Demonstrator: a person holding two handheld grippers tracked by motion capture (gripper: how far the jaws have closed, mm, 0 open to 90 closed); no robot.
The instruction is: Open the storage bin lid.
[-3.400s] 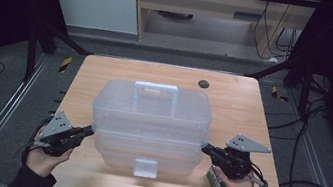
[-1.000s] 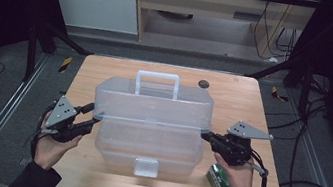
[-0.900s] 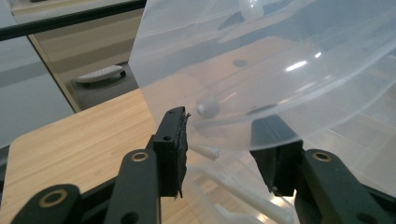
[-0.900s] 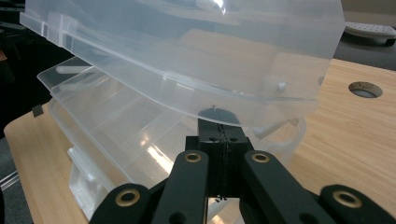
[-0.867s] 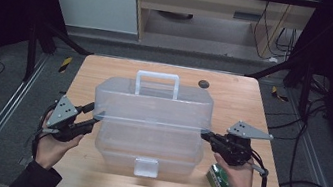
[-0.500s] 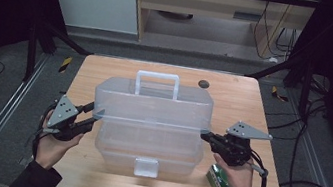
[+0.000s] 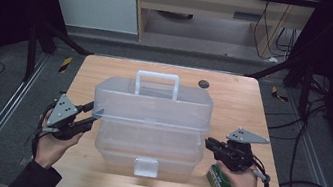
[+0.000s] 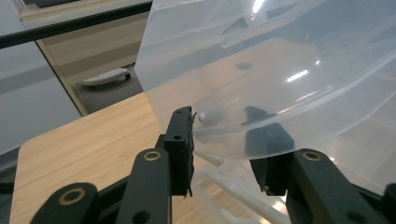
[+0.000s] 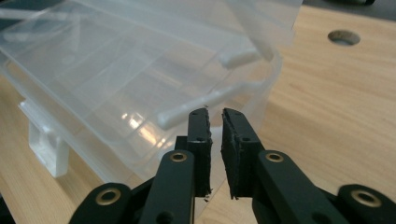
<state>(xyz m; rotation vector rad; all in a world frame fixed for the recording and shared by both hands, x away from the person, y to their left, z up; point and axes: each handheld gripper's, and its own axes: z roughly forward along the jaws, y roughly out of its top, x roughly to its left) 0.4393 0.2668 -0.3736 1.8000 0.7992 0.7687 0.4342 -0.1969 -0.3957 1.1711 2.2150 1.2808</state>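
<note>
While my hands sit at either end of it, the clear plastic box is in the middle of the bench, pale wood with a fine straight grain and a round dark hole near the far edge. It's a frosty see-through organizer: rounded corners, a white arched handle sticking up on the lid, and a squarish translucent latch on the front wall facing me. The lid is tipped up off the base, so you can see a gap along the sides.

My left tool is spread apart, jaws either side of the lid's curved lower edge. In the left tool's own view the near matte black pad sits right at the rim, while the other pad shows blurry through the plastic behind it. I can't tell if either pad is actually pressing on it.

My right tool is at the box's right end, jaws nearly together with just a thin slit between the rubbery pads, gripping nothing. Its tips sit just beside the base's rim. Through the wall I can see thin divider ribs inside.

Under my right hand there's a small green and white carton lying on the bench.
</note>
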